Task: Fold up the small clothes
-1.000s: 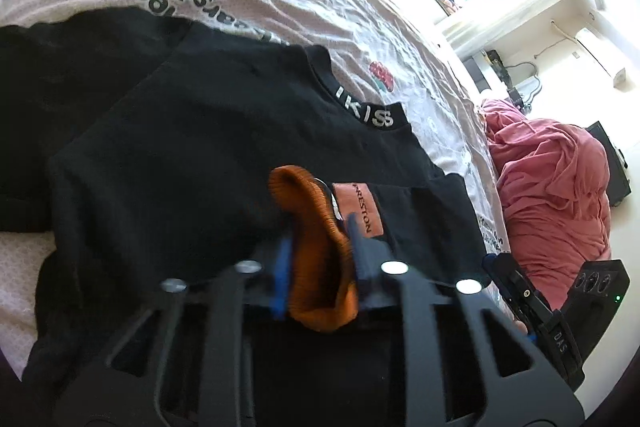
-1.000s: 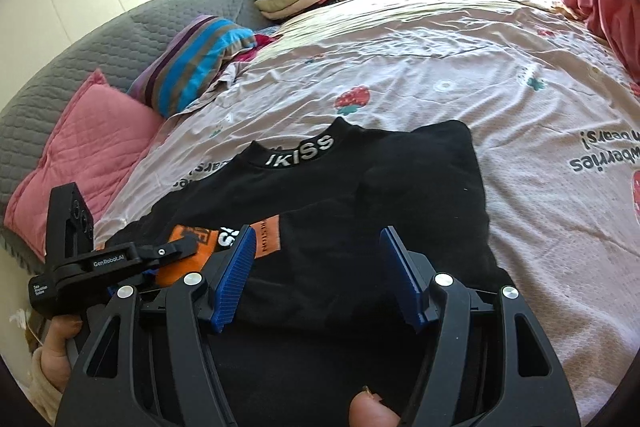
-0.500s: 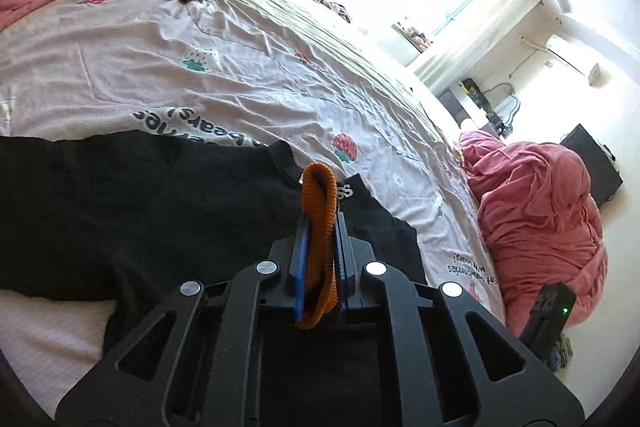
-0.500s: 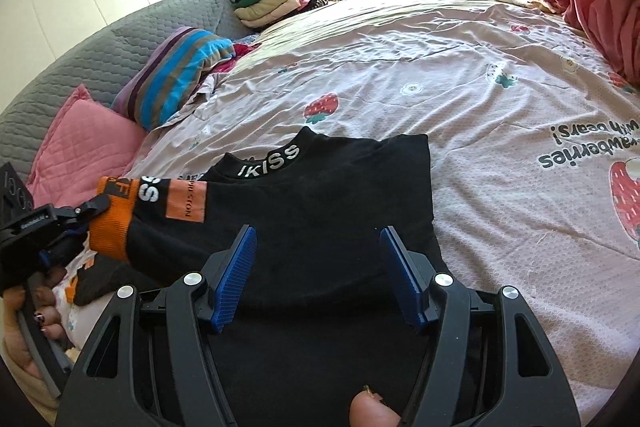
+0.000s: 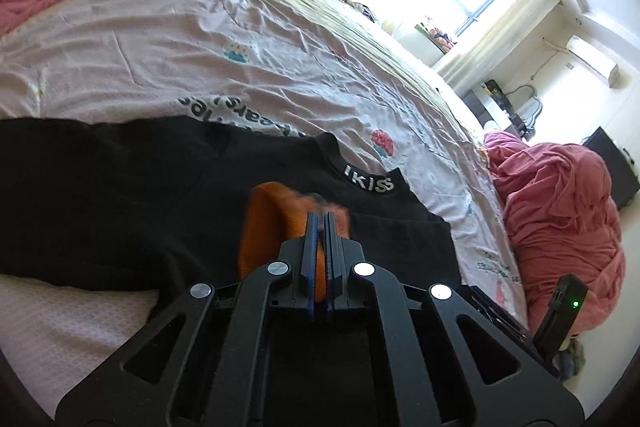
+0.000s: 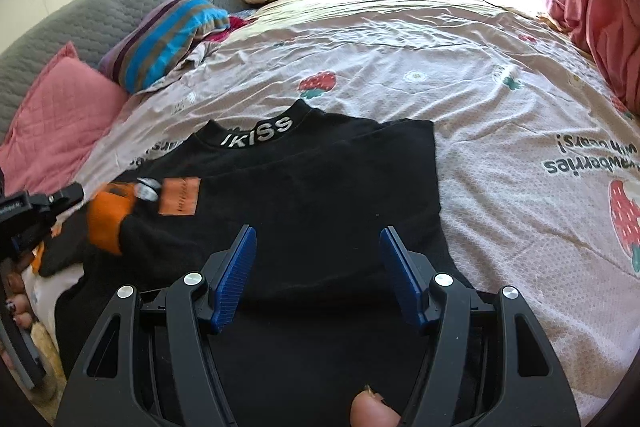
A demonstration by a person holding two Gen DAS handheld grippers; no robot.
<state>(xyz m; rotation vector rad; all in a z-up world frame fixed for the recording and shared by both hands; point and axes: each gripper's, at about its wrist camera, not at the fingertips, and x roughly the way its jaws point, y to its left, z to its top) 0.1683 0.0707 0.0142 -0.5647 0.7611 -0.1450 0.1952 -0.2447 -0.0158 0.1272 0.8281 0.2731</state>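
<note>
Both fisheye cameras are sitting just behind their claws, looking forward and down along the fingers at close range. The left wrist view is facing over the left claw (image 5: 319, 227) and the black top (image 5: 120, 187) toward the window (image 5: 476, 7) and the pink heap (image 5: 560, 219) beside the bed (image 5: 200, 59). The right wrist view is looking past the right claw (image 6: 318, 247) across the same top (image 6: 320, 187) toward the headboard (image 6: 100, 11). Both are sharing the top's lettered collar, its orange cuff, the striped pillow (image 6: 168, 39) and the folded clothes pile.

Sunlit bedroom: printed bedsheet (image 6: 460, 67), grey quilted headboard (image 6: 100, 15), pillows, bright window (image 5: 472, 7).
</note>
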